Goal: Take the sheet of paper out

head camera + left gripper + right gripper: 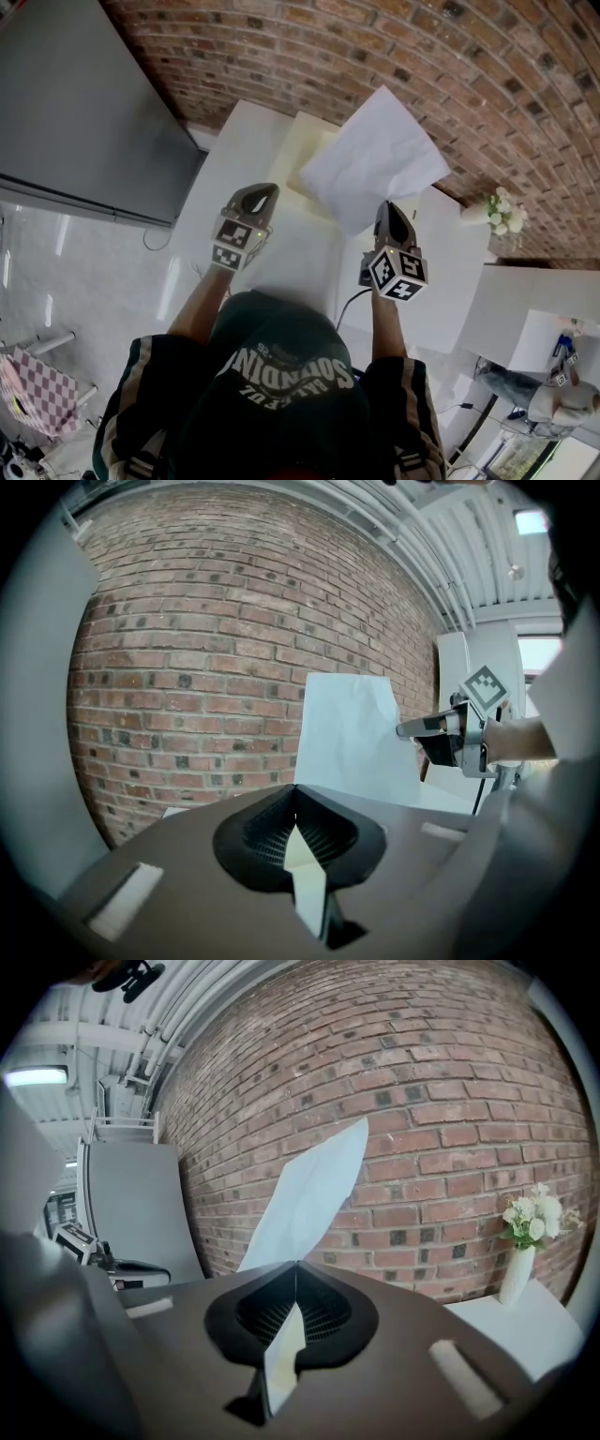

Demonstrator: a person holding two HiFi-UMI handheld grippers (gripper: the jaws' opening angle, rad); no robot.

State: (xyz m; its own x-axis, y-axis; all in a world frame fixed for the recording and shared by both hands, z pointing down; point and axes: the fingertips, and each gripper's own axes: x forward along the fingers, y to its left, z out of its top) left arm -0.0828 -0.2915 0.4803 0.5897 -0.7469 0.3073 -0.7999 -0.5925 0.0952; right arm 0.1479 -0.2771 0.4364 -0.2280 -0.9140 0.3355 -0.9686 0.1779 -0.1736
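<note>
**A:** Where do we have the sheet of paper [375,159], and which way does it point?

**B:** We hold it up in the upper middle of the head view, in front of the brick wall [394,47]. In the left gripper view the sheet [349,738] stands on end, its long axis running up the frame with its flat face toward us. In the right gripper view the sheet [305,1194] is seen nearly edge-on, rising from the jaw tips and leaning to the upper right.

**A:** How does it look?

**B:** It looks white, thin and lightly creased, with one top corner bent.

**A:** What about our grippers?

**B:** The jaws of our right gripper [387,208] are pressed together on the sheet's lower edge. Our left gripper [265,190] has its jaws closed tip to tip, and we see nothing caught between them. It sits to the left of the sheet, clear of it.

**A:** What is around us?

**B:** Below lies a white table [246,141] with a cream pad [302,141] on it, and the sheet overlaps the pad's right part in the head view. A vase of white flowers [503,214] stands at the right, well apart. A grey panel [75,103] fills the upper left.
</note>
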